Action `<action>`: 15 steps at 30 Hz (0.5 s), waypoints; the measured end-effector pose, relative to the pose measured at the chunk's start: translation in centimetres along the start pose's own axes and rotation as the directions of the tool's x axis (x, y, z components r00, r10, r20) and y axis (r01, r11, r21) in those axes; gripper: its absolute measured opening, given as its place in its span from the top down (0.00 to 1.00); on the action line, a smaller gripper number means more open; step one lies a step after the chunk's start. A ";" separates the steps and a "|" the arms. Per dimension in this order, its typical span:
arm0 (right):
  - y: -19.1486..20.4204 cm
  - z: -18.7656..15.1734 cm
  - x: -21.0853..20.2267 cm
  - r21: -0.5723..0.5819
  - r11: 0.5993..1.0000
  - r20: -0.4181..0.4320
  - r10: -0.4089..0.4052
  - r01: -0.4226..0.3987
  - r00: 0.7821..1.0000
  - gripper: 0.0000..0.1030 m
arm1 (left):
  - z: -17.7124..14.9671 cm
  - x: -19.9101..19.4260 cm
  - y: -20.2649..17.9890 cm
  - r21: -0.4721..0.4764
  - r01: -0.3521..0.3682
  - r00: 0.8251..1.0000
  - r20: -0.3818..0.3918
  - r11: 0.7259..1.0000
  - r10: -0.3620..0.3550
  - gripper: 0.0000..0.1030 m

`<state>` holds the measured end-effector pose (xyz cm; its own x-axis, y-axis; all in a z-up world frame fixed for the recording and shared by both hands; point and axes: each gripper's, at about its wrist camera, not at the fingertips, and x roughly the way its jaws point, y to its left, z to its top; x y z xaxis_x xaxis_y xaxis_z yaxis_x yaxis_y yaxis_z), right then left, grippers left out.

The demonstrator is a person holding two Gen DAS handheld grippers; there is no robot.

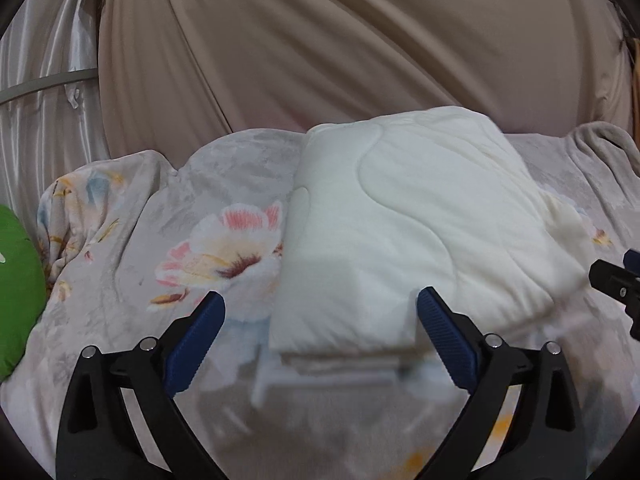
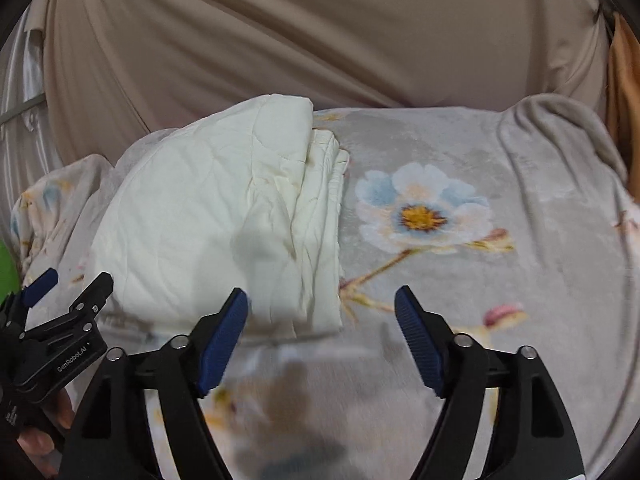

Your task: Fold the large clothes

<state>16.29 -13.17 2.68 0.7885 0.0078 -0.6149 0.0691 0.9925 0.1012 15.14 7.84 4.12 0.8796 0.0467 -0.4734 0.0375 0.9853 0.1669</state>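
Left claw [image 1: 320,312] jaws wide apart, nothing gripped; right claw [image 2: 322,306] likewise apart and empty. Both hang just short of the folded white quilt [image 1: 408,232], lying free on the flowered bedspread [image 2: 440,280]. Probably a finished fold. Right view shows stacked layer edges; left view shows only the smooth top and a green cushion [image 1: 16,288].

Folded white quilt [image 2: 216,216] lying on a floral bedspread [image 2: 460,272].

The right gripper [image 2: 321,302] hovers with jaws spread wide and empty near the quilt's near right corner; the left gripper [image 2: 66,284] shows at the left edge, beige curtain [image 2: 320,32] behind.
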 end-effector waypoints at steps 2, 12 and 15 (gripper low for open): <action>0.5 -1.4 -1.9 -0.043 0.999 0.012 -0.016 0.017 1.000 0.17 | -1.0 -1.4 -0.8 0.015 0.015 1.000 -0.014 1.000 -0.015 0.08; 1.4 -7.6 -4.0 -0.111 0.992 -0.067 -0.060 0.053 0.996 0.16 | -4.8 -4.8 -4.3 0.068 0.025 0.997 -0.070 0.997 -0.020 0.05; 1.6 -8.0 -4.2 -0.093 0.994 -0.063 -0.068 0.062 0.996 0.16 | -5.1 -4.5 -4.0 0.047 0.030 0.995 -0.097 0.998 -0.025 0.05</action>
<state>8.18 -10.68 -0.84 0.7419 -0.0517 -0.6685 0.0608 0.9981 -0.0098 8.57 4.48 1.18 0.8285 0.0373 -0.5588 0.0860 0.9775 0.1927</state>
